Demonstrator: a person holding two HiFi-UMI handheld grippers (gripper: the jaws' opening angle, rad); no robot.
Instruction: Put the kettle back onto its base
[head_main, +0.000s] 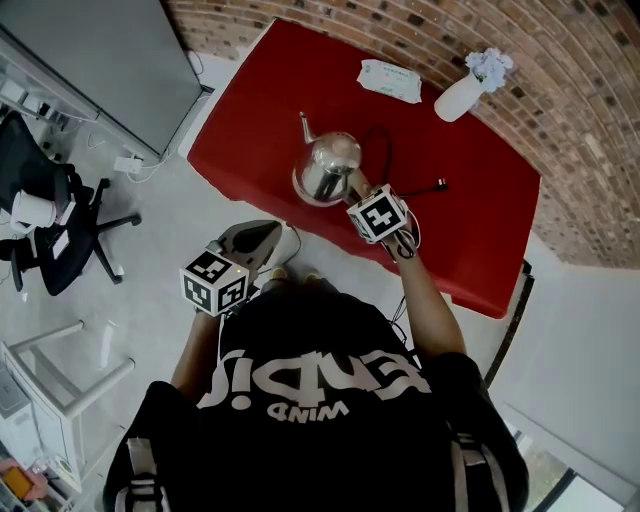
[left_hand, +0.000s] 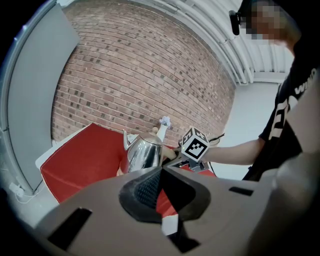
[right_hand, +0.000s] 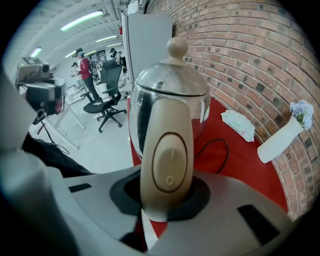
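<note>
A shiny steel kettle (head_main: 326, 165) with a thin spout and a beige handle (right_hand: 166, 155) is upright near the front of the red table (head_main: 480, 230). My right gripper (head_main: 357, 192) reaches down to it from the near side, shut on the handle (head_main: 358, 186); in the right gripper view the handle with its switch fills the space between the jaws (right_hand: 167, 200). A beige edge, probably the base (left_hand: 120, 172), shows under the kettle; I cannot tell if the kettle rests on it. My left gripper (head_main: 268, 232) hangs off the table's front edge, shut and holding nothing (left_hand: 161, 192).
A black cord (head_main: 385, 150) curls behind the kettle. A white vase (head_main: 458, 98) with pale flowers and a tissue pack (head_main: 390, 80) lie by the brick wall. An office chair (head_main: 45, 215) and a grey panel stand on the floor to the left.
</note>
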